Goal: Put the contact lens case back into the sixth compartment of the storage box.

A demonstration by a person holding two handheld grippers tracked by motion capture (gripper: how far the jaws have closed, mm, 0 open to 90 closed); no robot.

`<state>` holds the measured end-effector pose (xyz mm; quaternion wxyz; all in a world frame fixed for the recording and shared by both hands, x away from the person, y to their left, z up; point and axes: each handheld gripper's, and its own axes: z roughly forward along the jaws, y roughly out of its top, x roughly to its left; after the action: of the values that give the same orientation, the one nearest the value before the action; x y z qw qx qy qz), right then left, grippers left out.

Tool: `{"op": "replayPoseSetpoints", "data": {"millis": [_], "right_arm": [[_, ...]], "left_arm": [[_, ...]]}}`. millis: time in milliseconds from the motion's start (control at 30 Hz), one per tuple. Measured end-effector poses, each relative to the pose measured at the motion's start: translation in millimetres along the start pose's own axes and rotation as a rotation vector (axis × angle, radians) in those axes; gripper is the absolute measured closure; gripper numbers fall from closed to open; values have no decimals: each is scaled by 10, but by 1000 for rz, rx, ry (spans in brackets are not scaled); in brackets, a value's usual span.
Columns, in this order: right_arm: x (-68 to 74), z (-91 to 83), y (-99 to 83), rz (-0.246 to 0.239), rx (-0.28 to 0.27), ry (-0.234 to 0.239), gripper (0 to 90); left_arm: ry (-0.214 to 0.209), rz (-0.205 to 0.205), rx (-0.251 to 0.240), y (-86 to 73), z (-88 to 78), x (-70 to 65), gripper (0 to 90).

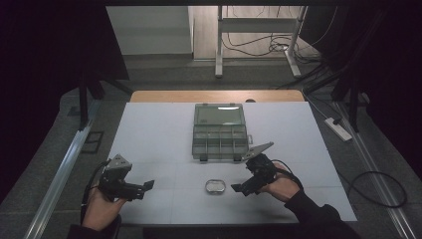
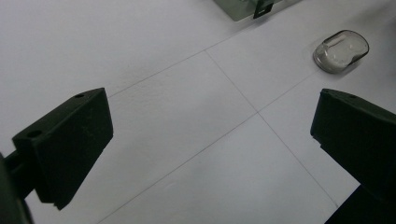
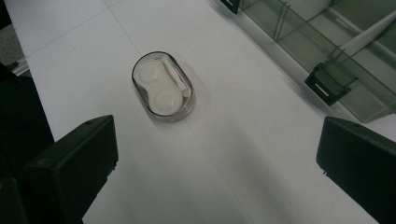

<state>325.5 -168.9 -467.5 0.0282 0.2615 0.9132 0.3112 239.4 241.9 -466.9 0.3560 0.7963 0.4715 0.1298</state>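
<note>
A small clear oval case (image 1: 215,186) with two white round wells lies on the white table near the front middle; it shows close up as the oval case (image 3: 163,87) and at the upper right as the oval case (image 2: 341,50). A clear compartment box (image 1: 220,132) stands open behind it, lid tilted back. My right gripper (image 1: 242,188) sits just right of the case, open and empty, jaws wide in the right gripper view (image 3: 215,163). My left gripper (image 1: 146,187) rests at the front left, open and empty (image 2: 210,144), well apart from the case.
The box's black latches (image 3: 329,82) face the front edge. The white table top (image 1: 159,139) ends near my hands. Cables (image 1: 378,189) and a power strip (image 1: 338,129) lie on the floor to the right; a desk frame (image 1: 259,40) stands beyond.
</note>
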Motion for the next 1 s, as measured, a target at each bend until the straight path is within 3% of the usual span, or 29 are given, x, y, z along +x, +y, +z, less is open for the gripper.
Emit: {"op": "replayPoseSetpoints", "data": {"millis": [233, 700, 1000], "right_arm": [[52, 76, 52, -10, 35, -4, 0], [162, 289, 201, -46, 101, 32, 0], [226, 436, 255, -84, 153, 18, 0]], "left_arm": [[2, 3, 2, 1, 1, -3, 0], [1, 7, 2, 1, 0, -5, 0], [1, 9, 2, 1, 1, -8, 0]]}}
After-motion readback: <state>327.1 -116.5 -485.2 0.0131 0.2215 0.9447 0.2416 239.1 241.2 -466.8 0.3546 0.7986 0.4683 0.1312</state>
